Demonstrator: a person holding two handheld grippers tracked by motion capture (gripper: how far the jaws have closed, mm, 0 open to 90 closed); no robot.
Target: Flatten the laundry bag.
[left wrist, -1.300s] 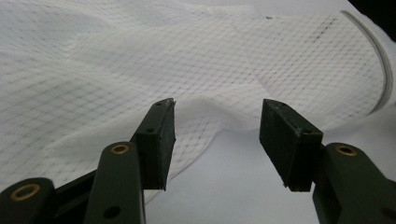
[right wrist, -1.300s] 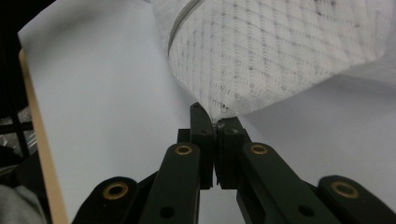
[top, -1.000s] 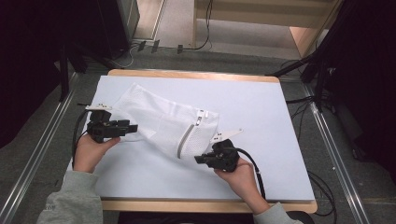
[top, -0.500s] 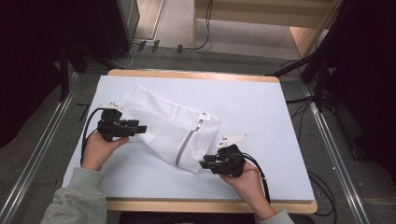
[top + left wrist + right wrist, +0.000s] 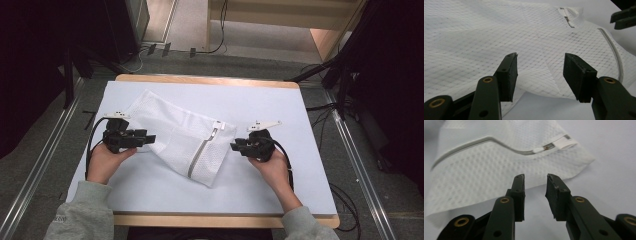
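White table: mesh bag between left gripper and right gripper, both spread.

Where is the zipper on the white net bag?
In the high view, the zipper runs down the mesh bag, toward its right end, nearer the right gripper than the left gripper.

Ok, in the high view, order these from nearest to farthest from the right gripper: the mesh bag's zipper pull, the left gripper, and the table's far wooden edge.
From the right gripper:
1. Zipper pull of the white mesh bag, just to its left.
2. Far wooden edge of the table, beyond it at the top.
3. Left gripper, across the bag on the left side.
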